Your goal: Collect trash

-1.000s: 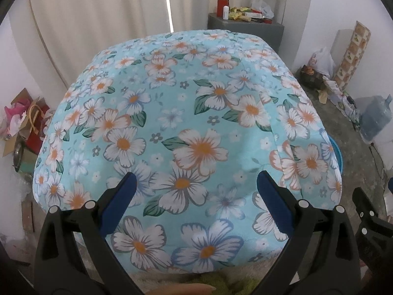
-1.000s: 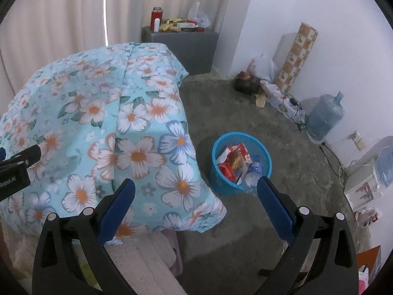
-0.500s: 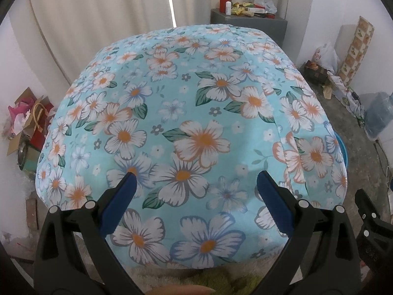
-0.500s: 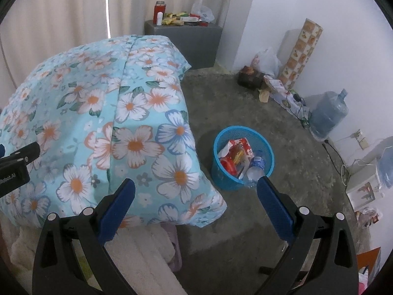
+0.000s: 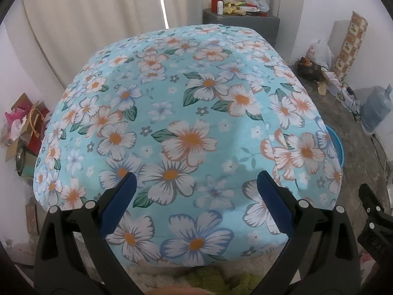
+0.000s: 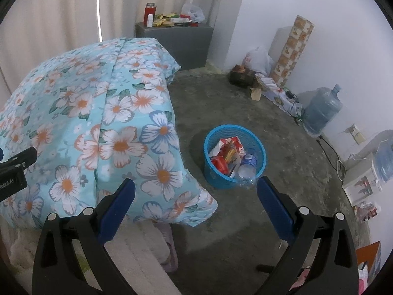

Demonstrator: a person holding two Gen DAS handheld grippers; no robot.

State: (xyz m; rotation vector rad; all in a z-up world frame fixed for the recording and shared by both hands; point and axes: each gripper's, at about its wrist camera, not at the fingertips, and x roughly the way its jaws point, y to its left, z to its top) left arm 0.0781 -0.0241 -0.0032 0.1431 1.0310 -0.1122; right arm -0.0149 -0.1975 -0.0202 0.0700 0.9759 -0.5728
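Both tongs hang spread and empty, the left tongs (image 5: pixel 195 201) over the floral cloth (image 5: pixel 186 127). The blue trash basket (image 6: pixel 260 161) stands upright on the floor, mouth up, just beyond the right tongs (image 6: pixel 195 201), a clear bottle (image 6: pixel 245 169) leaning inside among wrappers (image 6: pixel 228 151).

White walls (image 6: pixel 282 5) enclose a bare grey concrete floor (image 6: pixel 245 113). Cream curtains (image 5: pixel 98 24) cover the far wall, with a bright strip of daylight (image 5: pixel 162 2) at their gap. A grey cabinet (image 6: pixel 179 44) stands in the corner. A table under a floral cloth (image 5: pixel 196 123) fills the left side.
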